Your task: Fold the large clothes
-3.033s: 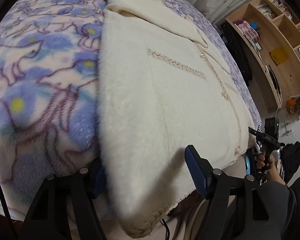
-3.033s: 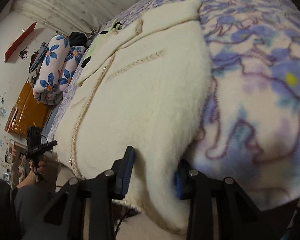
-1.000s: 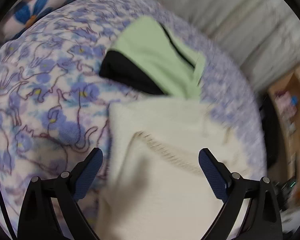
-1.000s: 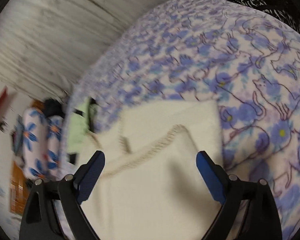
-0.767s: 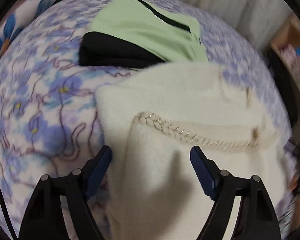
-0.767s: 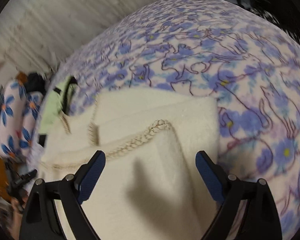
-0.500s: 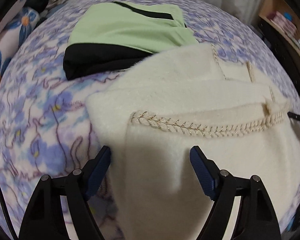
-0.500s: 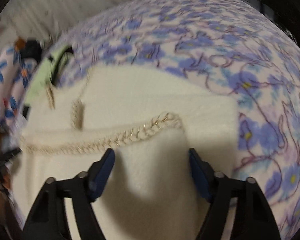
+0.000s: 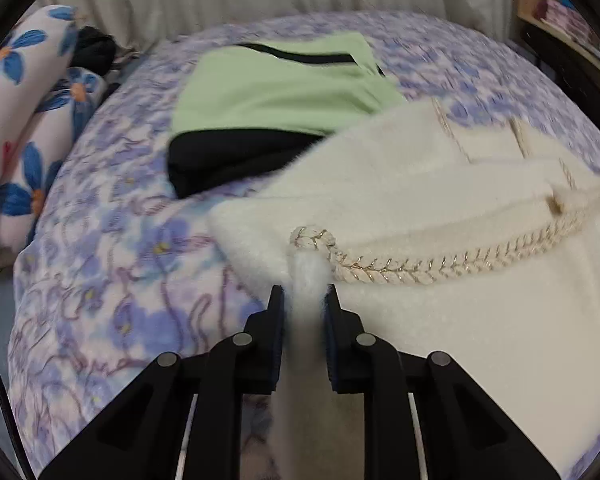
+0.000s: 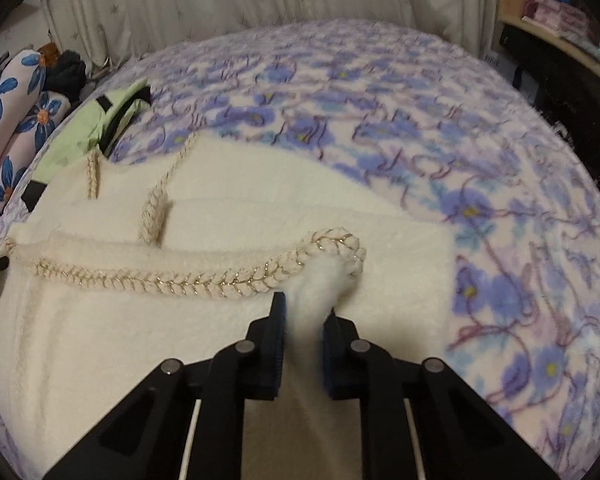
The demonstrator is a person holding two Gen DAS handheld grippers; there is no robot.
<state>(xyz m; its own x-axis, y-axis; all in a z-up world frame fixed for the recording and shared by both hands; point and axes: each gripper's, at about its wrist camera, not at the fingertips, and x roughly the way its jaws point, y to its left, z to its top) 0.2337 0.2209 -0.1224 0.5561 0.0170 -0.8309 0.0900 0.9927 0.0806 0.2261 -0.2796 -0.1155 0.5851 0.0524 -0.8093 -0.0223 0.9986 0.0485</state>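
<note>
Left gripper (image 9: 305, 300): both black fingers converge forward, blue pads nearly parallel, a narrow gap between them filled by pinched white fabric; jaws clamped. Linkage arms spread symmetrically back toward the camera. Right gripper (image 10: 303, 306): same pose, fingers drawn close, pads pressed on either side of a fabric tuft that bulges just ahead of the tips. Both tools point forward and slightly downward. No hand or wrist is visible.

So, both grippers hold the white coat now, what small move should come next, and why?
Probably open both and let go. The left gripper and right gripper each pinch a corner of the braided hem, and the coat already lies doubled on the blanket, hem near the collar end.
</note>
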